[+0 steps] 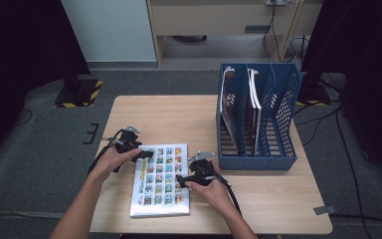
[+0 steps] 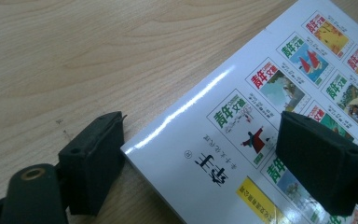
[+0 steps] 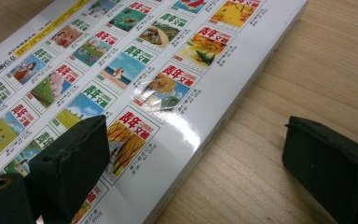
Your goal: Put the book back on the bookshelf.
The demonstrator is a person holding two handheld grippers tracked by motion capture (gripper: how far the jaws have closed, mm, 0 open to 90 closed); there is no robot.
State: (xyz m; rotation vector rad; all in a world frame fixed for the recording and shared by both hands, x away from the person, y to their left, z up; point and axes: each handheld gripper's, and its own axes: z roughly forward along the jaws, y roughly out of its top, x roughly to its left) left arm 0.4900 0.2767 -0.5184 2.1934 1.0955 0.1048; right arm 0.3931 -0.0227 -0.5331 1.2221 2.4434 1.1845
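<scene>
- magazine [image 1: 160, 180] flat on worktop [image 1: 268, 199], near blue file rack [image 1: 258, 117]
- left tool [image 2: 200, 154] wide, straddling its corner
- right tool [image 3: 193, 163] wide, straddling its edge
- best: lower both, close evenly, avoid creasing cover

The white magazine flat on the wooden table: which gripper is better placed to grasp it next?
Probably right: the right gripper straddles the white magazine's long edge, jaws open. The left gripper straddles only a corner.

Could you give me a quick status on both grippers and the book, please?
Left gripper open, straddling the book at its far left corner. Right gripper open, astride its right edge. Book flat on table, not gripped. Nothing in the way.
</scene>
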